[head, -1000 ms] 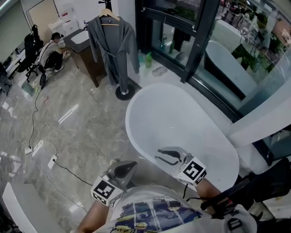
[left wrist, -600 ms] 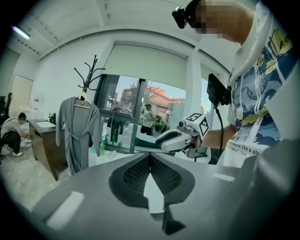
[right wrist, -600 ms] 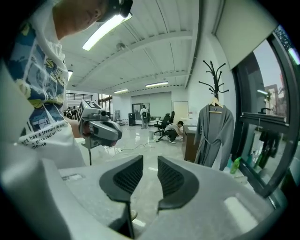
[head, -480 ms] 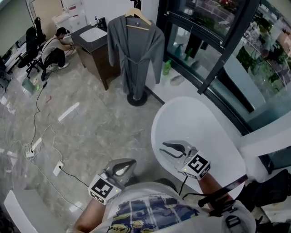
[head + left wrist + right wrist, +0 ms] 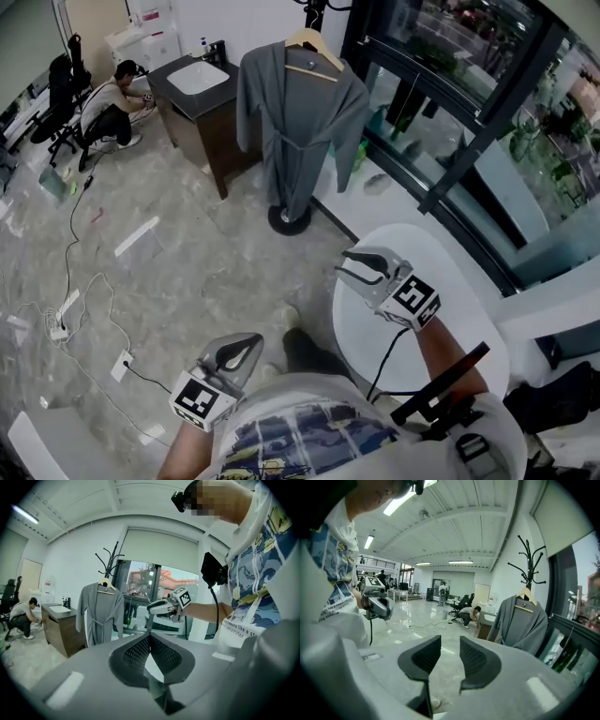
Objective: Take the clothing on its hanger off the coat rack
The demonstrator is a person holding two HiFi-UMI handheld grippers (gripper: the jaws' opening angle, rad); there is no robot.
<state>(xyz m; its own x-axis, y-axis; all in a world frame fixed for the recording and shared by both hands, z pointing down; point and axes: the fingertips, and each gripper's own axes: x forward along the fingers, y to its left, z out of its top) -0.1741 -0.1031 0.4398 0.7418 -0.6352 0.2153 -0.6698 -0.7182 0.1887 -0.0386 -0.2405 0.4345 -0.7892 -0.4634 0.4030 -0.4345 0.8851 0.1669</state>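
Note:
A grey robe [image 5: 300, 122] hangs on a wooden hanger [image 5: 316, 44] from a black coat rack whose round base [image 5: 289, 220] stands on the marble floor. My right gripper [image 5: 344, 262] is raised toward it but still well short of the robe. Its jaws are opening and hold nothing. My left gripper [image 5: 248, 345] stays low by my body, shut and empty. The right gripper view shows the robe [image 5: 520, 625] and the rack's hooks [image 5: 528, 559] ahead on the right. The robe [image 5: 99, 613] is far off in the left gripper view.
A dark vanity with a white sink [image 5: 197, 80] stands left of the rack, with a person crouching [image 5: 108, 98] beyond it. A white bathtub [image 5: 422, 319] lies under my right arm. Dark-framed glass [image 5: 450, 112] runs behind the rack. Cables [image 5: 84, 281] trail over the floor.
The rack and robe have come nearer and lower in the head view. My right gripper has lifted forward off the bathtub and its jaws have widened. The left gripper has dropped slightly.

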